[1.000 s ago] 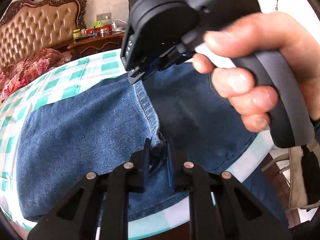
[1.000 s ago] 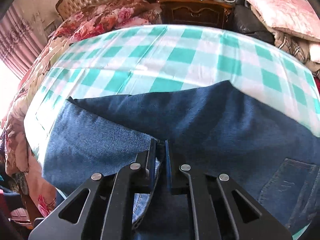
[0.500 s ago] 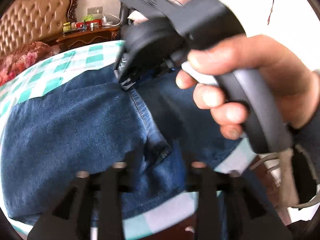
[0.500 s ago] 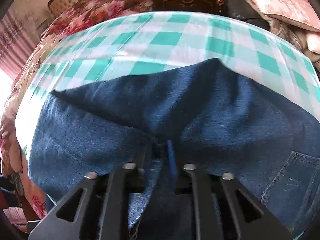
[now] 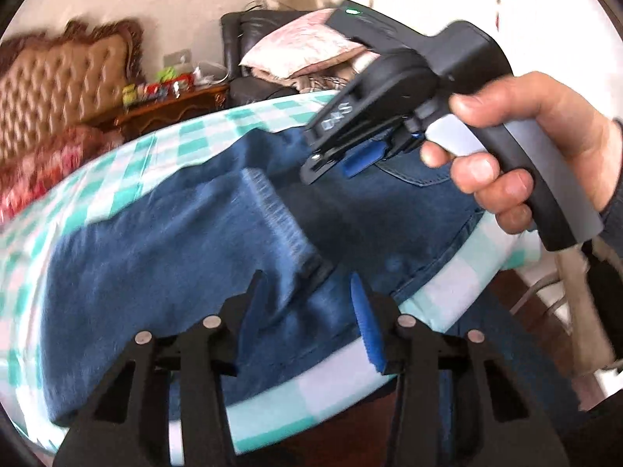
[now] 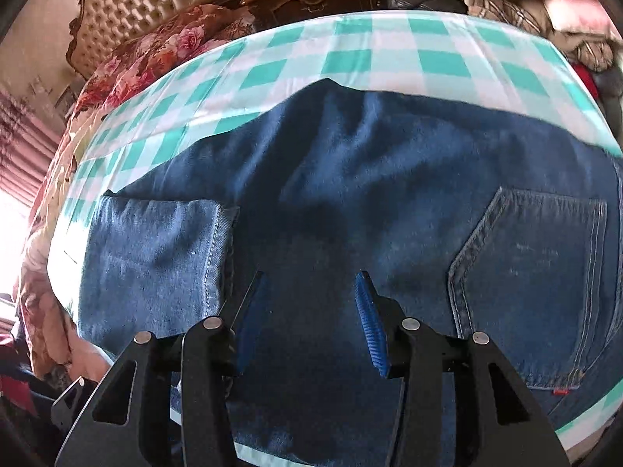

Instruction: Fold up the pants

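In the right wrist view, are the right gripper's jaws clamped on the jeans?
No. The right gripper has its jaws spread wide apart above the jeans, with no denim pinched between them.

Tufted headboard [image 5: 58, 89], carved wooden nightstand [image 5: 171, 107], pale wall [image 5: 194, 11], pink curtains [image 6: 23, 155].

Jeans [image 6: 350, 179] run past bottom edge

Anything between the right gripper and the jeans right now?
Nothing visible. The right gripper is open directly over the jeans on the checked tablecloth, bare denim between its fingers. The left gripper is also open, off to the side.
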{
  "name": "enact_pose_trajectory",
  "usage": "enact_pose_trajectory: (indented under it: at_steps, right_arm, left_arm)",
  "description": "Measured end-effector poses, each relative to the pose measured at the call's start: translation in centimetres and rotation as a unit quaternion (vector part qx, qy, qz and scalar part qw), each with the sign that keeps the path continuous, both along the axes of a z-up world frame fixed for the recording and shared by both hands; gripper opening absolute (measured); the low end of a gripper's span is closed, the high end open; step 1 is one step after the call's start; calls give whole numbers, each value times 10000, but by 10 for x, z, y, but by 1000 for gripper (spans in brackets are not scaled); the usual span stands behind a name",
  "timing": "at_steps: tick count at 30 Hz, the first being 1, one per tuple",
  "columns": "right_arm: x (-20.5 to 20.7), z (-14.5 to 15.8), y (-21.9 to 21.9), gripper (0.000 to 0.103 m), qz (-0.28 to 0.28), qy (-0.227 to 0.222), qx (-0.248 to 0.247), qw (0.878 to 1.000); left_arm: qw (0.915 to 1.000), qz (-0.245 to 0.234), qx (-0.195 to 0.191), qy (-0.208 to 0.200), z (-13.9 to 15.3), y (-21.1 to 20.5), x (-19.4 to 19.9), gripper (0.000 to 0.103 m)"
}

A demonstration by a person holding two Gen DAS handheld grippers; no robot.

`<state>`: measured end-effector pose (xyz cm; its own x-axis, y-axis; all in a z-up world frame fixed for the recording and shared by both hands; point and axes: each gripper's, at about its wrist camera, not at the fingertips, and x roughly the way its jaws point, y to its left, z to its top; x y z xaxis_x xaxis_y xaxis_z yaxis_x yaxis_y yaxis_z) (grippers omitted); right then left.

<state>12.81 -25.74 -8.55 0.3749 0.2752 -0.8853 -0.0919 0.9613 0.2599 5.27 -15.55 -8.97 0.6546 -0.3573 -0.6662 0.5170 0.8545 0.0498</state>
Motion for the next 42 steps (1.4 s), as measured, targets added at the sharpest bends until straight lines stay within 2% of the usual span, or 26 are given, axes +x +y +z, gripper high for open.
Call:
enact_pose_trajectory:
  at_steps: [2,4,5,6,10,12,16,19,21,25,28,32,34,35,37,40,42]
  right_arm:
    - [-1,1,-5,45,-97,0,98,9999]
    - [-2,4,-7,45,-110,0,164,9998]
    - [-3,4,-7,45,-93,5,200,9998]
    - [-3,5,-8,45,-57,30,260,9996]
    - [0,7,-11,49,-91,159,452,9988]
    - [8,3,-9,60,-154,378,787,9961]
    - [18,-6,7,64,-107,774,1179,9899]
    - [21,-11,14,64,-117,836,1243,9886]
    - [22,-15,14,64,-197,900,1257,9878]
    - [20,-15,9,64,-224,877,1249,9880]
    - [20,-15,9,64,-214,881,1254,9880]
    - [21,-13,6,64,-239,846,1275,9879]
    - [19,-12,4,64,-233,835,1277,9880]
    - [19,-11,2,64,-234,831,1268,9882]
    - [18,-9,-1,64,-262,836,1239,9884]
    - [19,-5,-2,64,-298,842,1224,9885]
    - [20,-3,3,64,-248,861,1287,9876]
  left_arm:
    - [9994,45,333,-117,-5,-13,4,45]
    - [9966,273,773,-65,-17,-19,17,26]
    - [9964,349,770,22,-20,-16,22,14]
    - [9974,424,579,88,-18,-8,24,10]
    - [9968,748,-205,199,-2,33,30,8]
    - [9941,889,-552,273,5,50,33,8]
    - [9916,1021,-755,255,14,67,36,8]
    - [9939,856,-648,265,12,56,35,12]
    - [9960,597,-590,290,8,41,30,39]
    - [9995,246,-160,96,-3,9,16,41]
    - [9995,183,260,-15,-14,-8,12,41]
    - [9941,343,1026,-101,-34,-27,18,41]
    - [9957,361,850,-49,-36,-23,21,37]
    - [9962,377,779,-40,-34,-20,22,22]
    - [9982,451,405,-48,-23,-9,22,15]
    - [9977,681,-17,-73,-6,13,25,13]
    - [9968,781,-150,-82,3,25,25,13]
